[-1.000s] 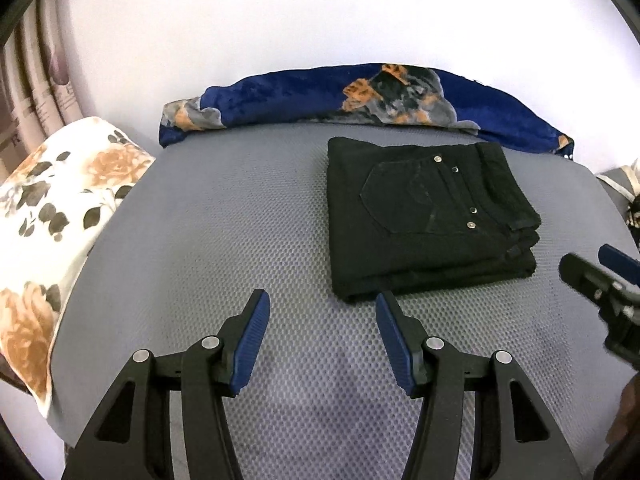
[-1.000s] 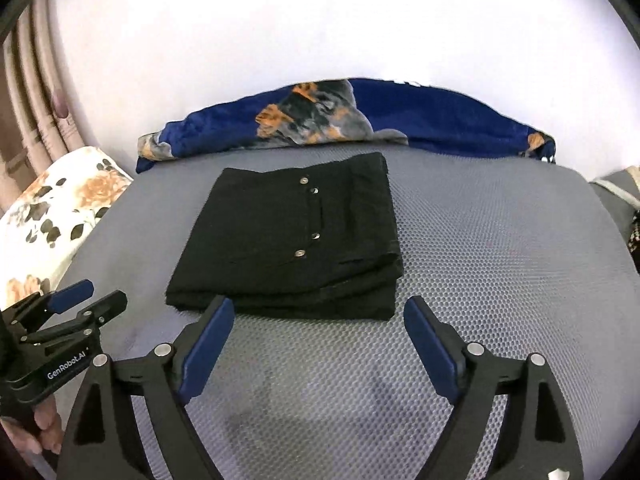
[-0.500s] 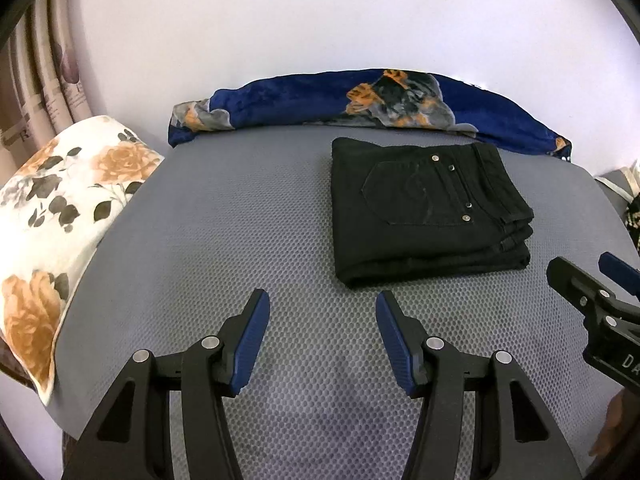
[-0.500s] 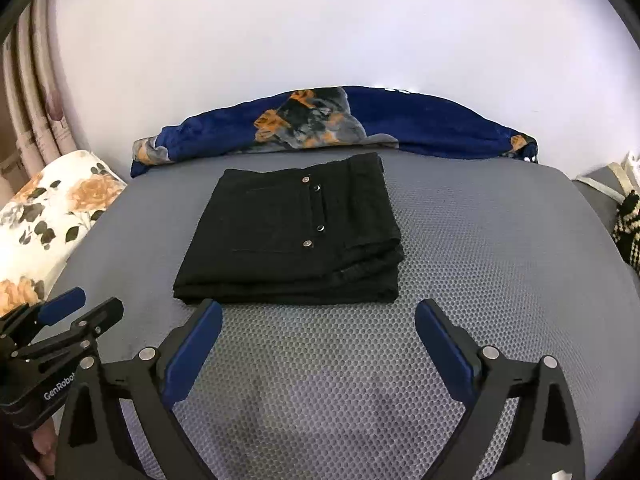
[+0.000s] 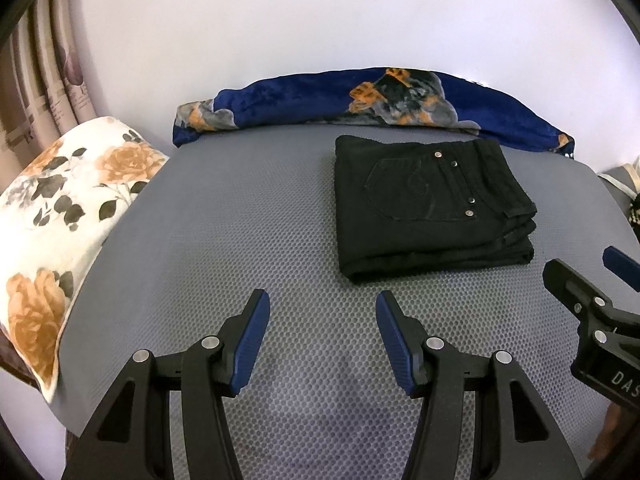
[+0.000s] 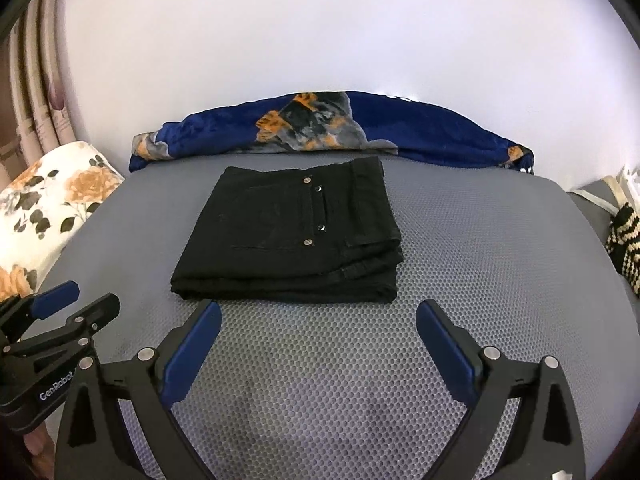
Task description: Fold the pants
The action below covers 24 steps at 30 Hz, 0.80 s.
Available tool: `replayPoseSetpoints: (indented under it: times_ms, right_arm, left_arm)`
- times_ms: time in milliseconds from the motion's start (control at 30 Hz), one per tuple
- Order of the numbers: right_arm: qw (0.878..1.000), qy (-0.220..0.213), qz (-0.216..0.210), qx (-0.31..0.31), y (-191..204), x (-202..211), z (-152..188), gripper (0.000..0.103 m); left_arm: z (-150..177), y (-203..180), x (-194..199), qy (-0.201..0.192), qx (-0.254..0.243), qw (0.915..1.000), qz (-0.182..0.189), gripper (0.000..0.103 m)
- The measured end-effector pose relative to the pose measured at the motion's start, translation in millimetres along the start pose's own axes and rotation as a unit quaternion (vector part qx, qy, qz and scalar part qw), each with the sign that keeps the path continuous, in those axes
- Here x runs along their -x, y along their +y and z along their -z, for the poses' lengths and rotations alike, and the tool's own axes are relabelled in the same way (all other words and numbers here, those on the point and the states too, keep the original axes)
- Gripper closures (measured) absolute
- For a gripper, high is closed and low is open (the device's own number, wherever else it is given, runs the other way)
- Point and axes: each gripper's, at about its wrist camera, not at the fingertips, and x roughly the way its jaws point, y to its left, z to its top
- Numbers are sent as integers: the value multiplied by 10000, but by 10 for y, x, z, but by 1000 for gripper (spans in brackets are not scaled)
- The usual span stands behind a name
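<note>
The black pants (image 5: 428,208) lie folded in a compact rectangle on the grey mesh bed (image 5: 240,220), back pocket and metal rivets up. They also show in the right wrist view (image 6: 296,236). My left gripper (image 5: 322,304) is open and empty, above the bed, in front and left of the pants. My right gripper (image 6: 318,312) is wide open and empty, just in front of the pants' near edge. The right gripper shows at the right edge of the left wrist view (image 5: 588,276), and the left gripper at the left edge of the right wrist view (image 6: 76,304).
A rolled blue floral blanket (image 5: 380,108) lies along the back against the white wall. A floral pillow (image 5: 60,216) sits at the bed's left edge. Curtains (image 5: 36,80) hang at far left. A striped item (image 6: 624,240) lies at the right edge.
Both grippers have pulled back and up from the folded pants, so the pants look smaller and farther away. Both stay open; the pants have not moved.
</note>
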Motion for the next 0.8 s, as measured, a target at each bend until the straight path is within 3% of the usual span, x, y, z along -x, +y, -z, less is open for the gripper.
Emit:
replayPoseSetpoints:
  times_ms: [800]
  right_arm:
    - [9999,24,-87,43,8,-27,81,6]
  left_arm:
    - [110,-89,-31,77,-85,9999,-85,47]
